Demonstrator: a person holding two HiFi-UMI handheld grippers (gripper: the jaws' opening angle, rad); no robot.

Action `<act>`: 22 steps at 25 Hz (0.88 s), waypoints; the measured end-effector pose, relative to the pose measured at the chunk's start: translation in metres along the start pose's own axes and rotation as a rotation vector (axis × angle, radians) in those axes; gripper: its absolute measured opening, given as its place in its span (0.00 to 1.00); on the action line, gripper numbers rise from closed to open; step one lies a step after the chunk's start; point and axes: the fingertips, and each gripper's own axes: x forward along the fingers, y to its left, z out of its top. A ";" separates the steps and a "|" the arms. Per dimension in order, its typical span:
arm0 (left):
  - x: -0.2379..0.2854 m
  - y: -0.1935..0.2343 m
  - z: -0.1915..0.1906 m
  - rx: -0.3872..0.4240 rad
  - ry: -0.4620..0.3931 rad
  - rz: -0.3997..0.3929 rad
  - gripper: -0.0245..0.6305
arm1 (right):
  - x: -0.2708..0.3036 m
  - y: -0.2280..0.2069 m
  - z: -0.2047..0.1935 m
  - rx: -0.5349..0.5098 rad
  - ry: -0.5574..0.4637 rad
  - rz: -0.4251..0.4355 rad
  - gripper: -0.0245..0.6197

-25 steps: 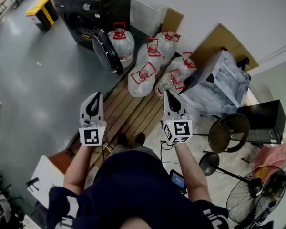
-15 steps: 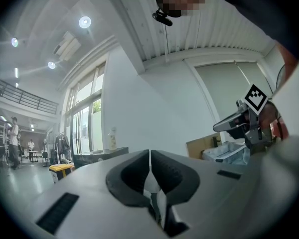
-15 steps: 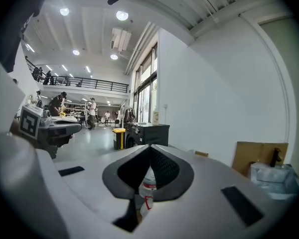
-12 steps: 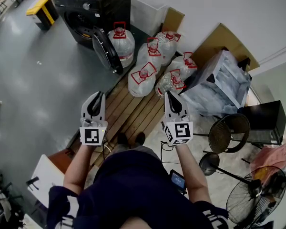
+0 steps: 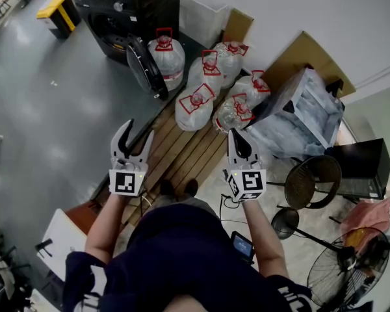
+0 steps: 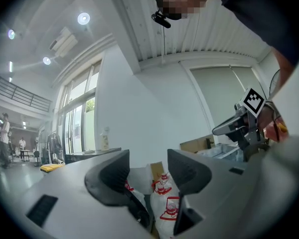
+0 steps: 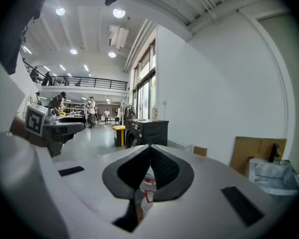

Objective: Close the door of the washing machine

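Grey polished floor (image 5: pixel 45 109) fills the left of my head view, with wooden slats (image 5: pixel 182 151) under my feet. Starting at the tools, my left gripper (image 5: pixel 135 134) has its jaws spread apart with nothing between them. Through the gap I see only distant water jugs (image 5: pixel 195 106). My right gripper (image 5: pixel 236 138) has its jaws pressed together and holds nothing. Both are held out in front of my body, well apart from each other.

Beyond them the jugs cluster on the slats. Past those stands the black washing machine (image 5: pixel 127 8), well away at the top of the view. Its round door (image 5: pixel 144 67) hangs swung open, just beside the nearest jug.

I judge the task barely begun. The door is open and untouched, and I have yet to walk over, reach it and push it shut.

A second ago the left jaws were together; they have just been opening. The right jaws look the same as then, and neither the door nor my hands have noticeably shifted.
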 end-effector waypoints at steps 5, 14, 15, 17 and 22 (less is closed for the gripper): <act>0.006 -0.002 -0.003 0.012 0.003 0.000 0.49 | -0.005 -0.005 -0.007 0.011 0.014 -0.002 0.07; 0.023 -0.011 -0.021 0.033 0.057 -0.008 0.56 | -0.015 -0.019 -0.024 0.027 0.037 0.001 0.07; 0.026 -0.012 -0.024 0.036 0.064 -0.008 0.56 | -0.017 -0.022 -0.026 0.029 0.039 0.001 0.07; 0.030 -0.015 -0.028 0.036 0.079 -0.004 0.57 | -0.020 -0.027 -0.029 0.032 0.042 0.006 0.07; 0.044 -0.023 -0.040 0.076 0.114 0.031 0.57 | -0.029 -0.042 -0.036 0.049 0.043 0.024 0.07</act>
